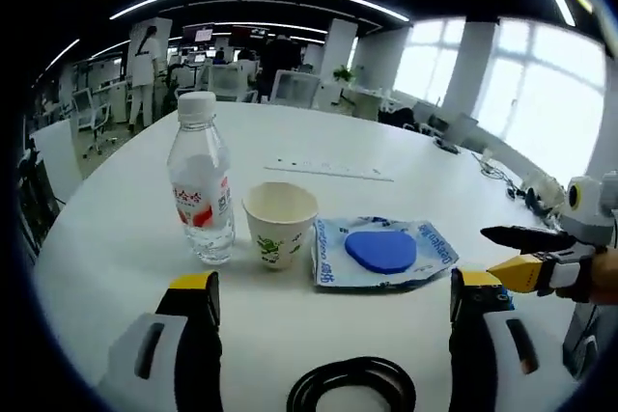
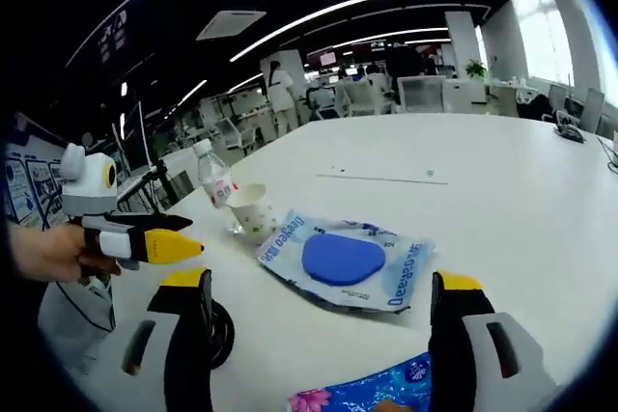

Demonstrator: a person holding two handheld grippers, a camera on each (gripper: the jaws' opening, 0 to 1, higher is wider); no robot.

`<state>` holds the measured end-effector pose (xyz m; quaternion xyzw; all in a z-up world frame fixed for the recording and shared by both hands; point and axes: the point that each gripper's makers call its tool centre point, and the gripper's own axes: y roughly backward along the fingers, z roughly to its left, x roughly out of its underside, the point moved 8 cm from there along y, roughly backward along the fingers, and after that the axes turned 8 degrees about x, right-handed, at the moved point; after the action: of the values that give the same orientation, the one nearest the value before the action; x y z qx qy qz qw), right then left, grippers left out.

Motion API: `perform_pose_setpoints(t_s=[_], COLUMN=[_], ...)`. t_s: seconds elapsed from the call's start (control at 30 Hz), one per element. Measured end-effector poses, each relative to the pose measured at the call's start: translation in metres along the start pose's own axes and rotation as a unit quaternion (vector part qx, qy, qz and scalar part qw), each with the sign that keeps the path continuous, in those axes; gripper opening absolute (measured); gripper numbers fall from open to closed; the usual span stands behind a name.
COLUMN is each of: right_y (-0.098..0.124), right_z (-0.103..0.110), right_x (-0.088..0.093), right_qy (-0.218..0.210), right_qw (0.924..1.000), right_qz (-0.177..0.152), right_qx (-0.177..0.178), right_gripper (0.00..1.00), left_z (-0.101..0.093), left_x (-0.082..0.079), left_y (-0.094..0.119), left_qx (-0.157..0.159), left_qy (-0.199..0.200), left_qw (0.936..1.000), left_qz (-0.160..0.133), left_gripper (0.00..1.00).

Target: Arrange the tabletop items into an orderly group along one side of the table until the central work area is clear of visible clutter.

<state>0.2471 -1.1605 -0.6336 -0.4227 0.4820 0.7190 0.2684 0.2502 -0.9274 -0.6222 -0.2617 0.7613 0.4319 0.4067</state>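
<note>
Left gripper [image 1: 333, 301] hovers low over the white table [image 1: 406, 156], jaws spread wide with nothing between them; ahead of it, in a row across the table, stand a water bottle [image 1: 201, 180] upright with white cap and red label, a paper cup [image 1: 279, 224] just beside it on the right, open end up, and a blue-and-white packet [image 1: 383, 253] lying flat, its near corner close to the cup, contact unclear; a black ring [image 1: 352, 385] sits between the left gripper's jaws at the bottom edge, partly cut off

Right gripper [image 2: 322, 320] likewise released, jaws wide apart and empty; the packet [image 2: 346, 260] lies just beyond its tips, slightly left of centre; cup [image 2: 251, 210] and bottle [image 2: 214, 178] farther off to the left, small and hard to read; a blue floral packet [image 2: 379, 388] lies between the right gripper's jaws at the bottom, mostly cut off; the black ring [image 2: 221, 333] is half hidden behind the left-hand jaw

Each gripper appears at the side of the other's view, yellow-tipped, held by a hand [image 2: 48, 250]; office desks, chairs and people in the background, blurred
</note>
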Motion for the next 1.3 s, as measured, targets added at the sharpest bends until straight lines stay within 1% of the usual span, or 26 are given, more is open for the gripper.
perform_pose_setpoints(t_s=[0.13,0.2,0.33,0.5,0.67,0.77,0.87,1.0,1.13,1.23,1.3], right_y=[0.012,0.016,0.025,0.033,0.04,0.042,0.042,0.043,0.045,0.047,0.05], right_z=[0.002,0.003,0.003,0.002,0.0,-0.002,-0.002,-0.002,-0.007,-0.011,-0.015], right_x=[0.0,0.0,0.0,-0.001,-0.004,-0.005,-0.006,-0.007,-0.006,-0.004,-0.003], right_qy=[0.001,0.004,0.005,0.008,0.016,0.018,0.03,0.028,0.028,0.042,0.042], right_qw=[1.0,1.0,0.9999,0.9999,0.9998,0.9998,0.9995,0.9994,0.9993,0.9987,0.9986], right_qz=[-0.004,-0.005,-0.008,-0.008,-0.009,-0.009,-0.008,-0.009,-0.006,-0.002,-0.001], right_qx=[-0.003,-0.003,-0.004,-0.007,-0.008,-0.009,-0.011,-0.018,-0.025,-0.027,-0.031], right_gripper=[0.92,0.92,0.92,0.91,0.91,0.91,0.91,0.9,0.88,0.87,0.87], left_z=[-0.006,-0.009,-0.013,-0.02,-0.027,-0.032,-0.035,-0.038,-0.045,-0.05,-0.054], left_x=[-0.005,-0.007,-0.006,-0.005,-0.001,0.002,0.003,0.003,0.004,0.007,0.01], left_y=[0.013,0.019,0.025,0.031,0.034,0.037,0.037,0.037,0.04,0.042,0.043], left_qx=[0.01,0.008,0.006,0.007,0.009,0.01,0.011,0.01,0.007,0.005,0.004], left_qy=[-0.016,-0.029,-0.022,-0.032,-0.016,-0.017,-0.012,-0.009,-0.006,-0.003,0.0], left_qw=[0.9996,0.9993,0.9995,0.9991,0.9995,0.9995,0.9996,0.9997,0.9997,0.9997,0.9997], left_qz=[-0.021,-0.023,-0.021,-0.028,-0.025,-0.025,-0.024,-0.02,-0.024,-0.023,-0.023], left_gripper=[0.99,0.99,0.99,0.99,0.98,0.97,0.96,0.94,0.93,0.92,0.92])
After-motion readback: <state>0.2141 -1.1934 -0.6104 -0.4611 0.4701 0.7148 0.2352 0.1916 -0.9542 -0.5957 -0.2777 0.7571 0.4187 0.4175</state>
